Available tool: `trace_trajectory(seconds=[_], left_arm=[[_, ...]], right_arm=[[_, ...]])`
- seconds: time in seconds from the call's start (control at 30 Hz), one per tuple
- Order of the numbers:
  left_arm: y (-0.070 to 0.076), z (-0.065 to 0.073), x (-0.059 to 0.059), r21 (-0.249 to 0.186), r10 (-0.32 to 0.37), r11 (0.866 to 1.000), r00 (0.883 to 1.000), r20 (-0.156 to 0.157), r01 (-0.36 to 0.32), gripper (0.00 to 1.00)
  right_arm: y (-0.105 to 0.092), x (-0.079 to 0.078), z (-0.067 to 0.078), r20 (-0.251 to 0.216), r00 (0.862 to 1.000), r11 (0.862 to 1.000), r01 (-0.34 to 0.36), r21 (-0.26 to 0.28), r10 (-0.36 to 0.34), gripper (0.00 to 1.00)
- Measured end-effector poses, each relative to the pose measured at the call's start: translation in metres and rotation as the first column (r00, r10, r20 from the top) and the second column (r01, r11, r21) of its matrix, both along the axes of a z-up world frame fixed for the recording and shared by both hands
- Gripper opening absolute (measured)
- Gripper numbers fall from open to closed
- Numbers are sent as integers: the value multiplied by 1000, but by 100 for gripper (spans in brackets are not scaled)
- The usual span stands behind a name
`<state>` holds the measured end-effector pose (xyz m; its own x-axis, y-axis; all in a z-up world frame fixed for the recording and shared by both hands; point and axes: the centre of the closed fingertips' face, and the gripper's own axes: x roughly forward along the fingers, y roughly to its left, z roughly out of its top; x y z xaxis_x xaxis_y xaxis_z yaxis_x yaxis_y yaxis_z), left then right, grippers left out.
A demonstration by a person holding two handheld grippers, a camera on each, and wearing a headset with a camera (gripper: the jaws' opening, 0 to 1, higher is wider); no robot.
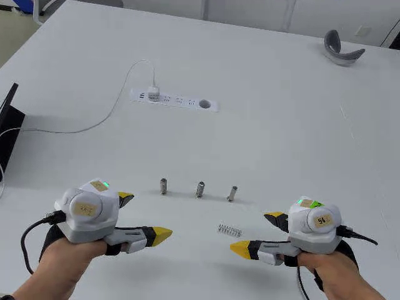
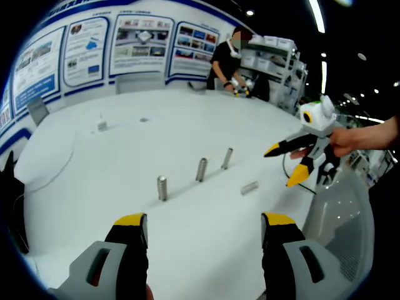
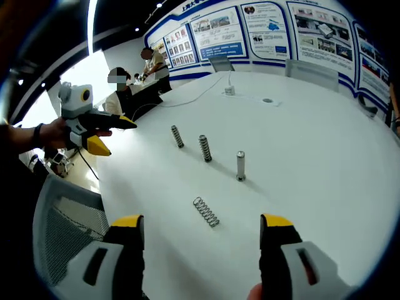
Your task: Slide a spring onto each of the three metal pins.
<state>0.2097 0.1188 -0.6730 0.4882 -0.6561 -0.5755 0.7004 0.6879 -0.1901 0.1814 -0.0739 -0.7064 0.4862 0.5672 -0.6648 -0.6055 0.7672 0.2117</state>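
Left claw (image 2: 205, 222) jaws wide apart, empty, above white surface (image 2: 94, 162). In row ahead: left pin (image 2: 162, 187), middle pin (image 2: 201, 169) spring-covered; right pin (image 2: 227, 159) bare. Loose spring (image 2: 249, 187) lies nearby. Right claw (image 2: 284, 167) beyond, jaws spread.

Dark slab (image 1: 9, 128) at the head view's left edge is cut off, so no clue what it is. The white cable (image 1: 81, 131) runs out of frame there too. In the left gripper view the loose spring (image 2: 249, 187) is a blur, coils unreadable. Wall posters (image 2: 134, 42): text way too small.
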Motion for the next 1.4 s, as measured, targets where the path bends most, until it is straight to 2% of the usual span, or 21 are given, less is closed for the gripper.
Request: trace_trajectory(seconds=[0.33, 0.5, 0.77, 1.1, 1.2, 1.4], left_arm=[[-18, 0, 2, 5, -40, 999, 999, 2, 40, 77], [-27, -2, -2, 10, -71, 997, 997, 1, 71, 77], [-45, -6, -6, 35, -149, 988, 989, -8, 150, 77], [-81, -11, -8, 62, -274, 960, 962, -8, 274, 77], [-91, -16, -10, 83, -317, 945, 948, -11, 317, 77], [-108, -18, -12, 98, -373, 923, 928, -12, 372, 77]], right_arm=[[-9, -8, -4, -11, 1000, 1000, 3, -3, -3, 79], [-12, -11, -3, -9, 1000, 1000, 9, -1, -9, 79], [-17, -16, -4, -7, 1000, 1000, 29, 4, -29, 80], [-24, -21, -2, -3, 999, 999, 46, 6, -46, 80], [-27, -23, -1, -2, 999, 999, 52, 9, -52, 80], [-29, -25, 1, 1, 998, 998, 59, 14, -59, 81]])
